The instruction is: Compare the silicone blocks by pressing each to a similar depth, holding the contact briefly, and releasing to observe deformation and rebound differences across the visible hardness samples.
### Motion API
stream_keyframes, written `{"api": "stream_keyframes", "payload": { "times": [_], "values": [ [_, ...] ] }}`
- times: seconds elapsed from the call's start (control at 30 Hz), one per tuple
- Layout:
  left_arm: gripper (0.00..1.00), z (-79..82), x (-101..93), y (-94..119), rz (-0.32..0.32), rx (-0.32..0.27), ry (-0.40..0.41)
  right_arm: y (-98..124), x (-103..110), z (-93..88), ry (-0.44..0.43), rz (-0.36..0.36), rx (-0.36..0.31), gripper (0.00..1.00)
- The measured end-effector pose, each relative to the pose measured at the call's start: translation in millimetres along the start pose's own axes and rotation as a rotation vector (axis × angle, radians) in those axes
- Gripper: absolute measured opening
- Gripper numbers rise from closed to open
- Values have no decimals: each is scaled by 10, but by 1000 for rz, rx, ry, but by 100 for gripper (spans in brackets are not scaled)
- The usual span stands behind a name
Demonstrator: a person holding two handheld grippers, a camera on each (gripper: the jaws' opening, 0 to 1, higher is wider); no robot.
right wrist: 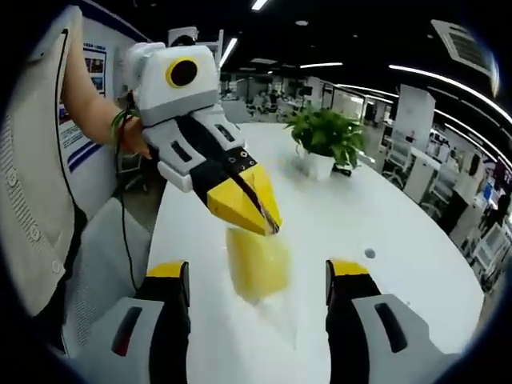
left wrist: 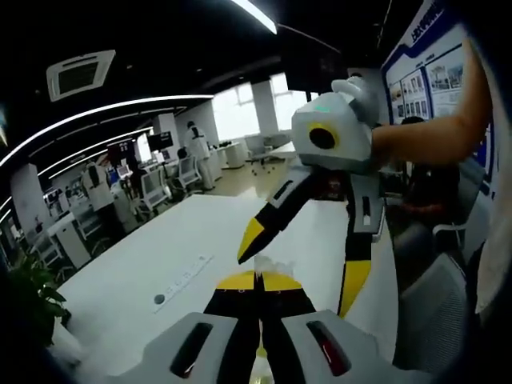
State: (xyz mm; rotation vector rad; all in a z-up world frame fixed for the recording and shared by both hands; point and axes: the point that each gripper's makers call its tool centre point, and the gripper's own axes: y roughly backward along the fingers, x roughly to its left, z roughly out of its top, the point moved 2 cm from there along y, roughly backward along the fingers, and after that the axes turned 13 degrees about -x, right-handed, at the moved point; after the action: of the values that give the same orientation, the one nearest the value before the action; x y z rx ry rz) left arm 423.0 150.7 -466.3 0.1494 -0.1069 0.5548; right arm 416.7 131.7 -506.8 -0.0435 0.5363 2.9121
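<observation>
A translucent pale yellow silicone block, roughly square and motion-blurred, hangs above the long white table, pinched at its top edge by the left gripper, whose yellow-tipped jaws are closed on it. The right gripper has its jaws spread wide either side of the block.

Ceiling light strips and bright windows light the room; the white surface glares, edges bend with fisheye distortion, and the yellow block is motion-blurred.
</observation>
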Motion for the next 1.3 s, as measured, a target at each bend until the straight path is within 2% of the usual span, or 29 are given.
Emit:
{"api": "stream_keyframes", "payload": {
  "times": [0.07, 0.3, 0.63, 0.8, 1.07, 1.23, 1.3],
  "values": [
    [0, -9, 23, 2, 15, 4, -6, -41, 16, -28, 12, 17, 11, 63],
    [0, -12, 12, -1, 10, 6, 9, -221, 13, -119, 35, 68, 52, 59],
    [0, -42, 22, -41, -1, 15, 6, -362, -39, -182, 40, 103, 78, 49],
    [0, -99, 61, -66, 0, 26, 14, -403, -86, -277, 32, 106, 118, 42],
    [0, -142, 44, -67, -7, 42, 34, -473, -75, -360, 46, 122, 147, 36],
    [0, -151, 11, -66, -16, 42, 28, -486, -68, -368, 42, 122, 147, 32],
    [0, -158, 3, -71, -17, 44, 28, -493, -74, -378, 15, 114, 141, 30]
  ]
}}
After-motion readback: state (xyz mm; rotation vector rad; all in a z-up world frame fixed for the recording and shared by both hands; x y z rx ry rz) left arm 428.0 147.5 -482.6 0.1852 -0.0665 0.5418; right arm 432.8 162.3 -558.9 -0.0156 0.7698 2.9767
